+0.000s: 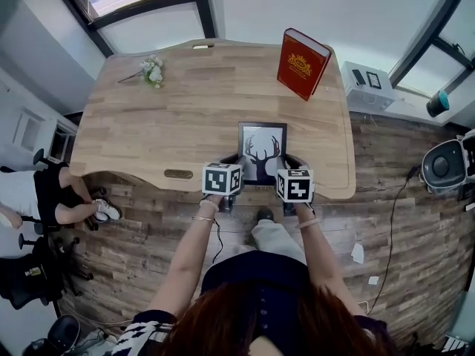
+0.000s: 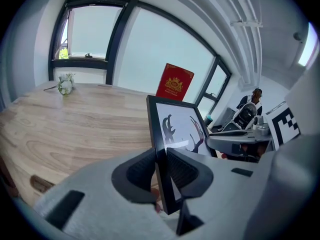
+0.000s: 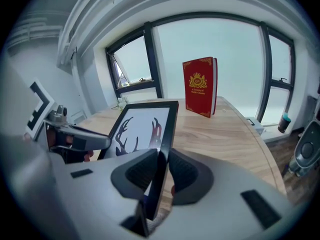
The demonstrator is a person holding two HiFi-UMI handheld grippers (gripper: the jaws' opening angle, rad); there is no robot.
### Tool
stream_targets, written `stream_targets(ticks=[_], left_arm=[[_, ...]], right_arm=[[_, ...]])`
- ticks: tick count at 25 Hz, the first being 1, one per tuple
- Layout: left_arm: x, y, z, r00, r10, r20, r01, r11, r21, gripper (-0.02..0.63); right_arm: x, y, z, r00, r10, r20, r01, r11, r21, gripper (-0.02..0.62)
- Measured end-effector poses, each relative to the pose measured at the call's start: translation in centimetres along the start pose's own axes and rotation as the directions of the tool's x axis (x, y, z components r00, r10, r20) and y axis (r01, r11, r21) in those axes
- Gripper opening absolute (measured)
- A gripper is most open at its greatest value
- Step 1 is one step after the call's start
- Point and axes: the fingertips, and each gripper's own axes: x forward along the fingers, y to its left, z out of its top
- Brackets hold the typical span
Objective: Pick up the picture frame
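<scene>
The picture frame [image 1: 262, 148] is black with a white print of dark antlers. It hangs tilted just above the near edge of the wooden table [image 1: 171, 117]. My left gripper [image 1: 231, 162] is shut on the frame's left edge [image 2: 159, 149], both dark pads pressed against the black border. My right gripper [image 1: 289, 163] is shut on the right edge [image 3: 164, 149] in the same way. In the left gripper view the frame [image 2: 175, 129] rises off the wood, and the right gripper's body shows behind it.
A red book [image 1: 302, 63] stands upright at the table's far right. A small bunch of white flowers [image 1: 152, 71] lies at the far left. A white box [image 1: 367, 85] sits on the floor past the right edge. A seated person's legs [image 1: 67, 199] show at left.
</scene>
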Motion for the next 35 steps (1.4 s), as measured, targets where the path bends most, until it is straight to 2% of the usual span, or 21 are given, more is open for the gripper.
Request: stream_targets(ticks=[23,35], left_arm=[[-10.9,-3.4,-0.8,0.99,-0.006,0.143,-0.006,0.997,0.082,0.084],[-15.1,-6.0,-0.9,0.98,0.0,0.197,-0.021,0.994,0.105,0.084]], right_arm=[[-10.2,5.6,0.1,0.987,-0.022,0.158,0.03,0.998,-0.051,0.075],[-15.2,6.9,0.2,0.973,-0.027,0.231,0.042,0.997,-0.06,0.075]])
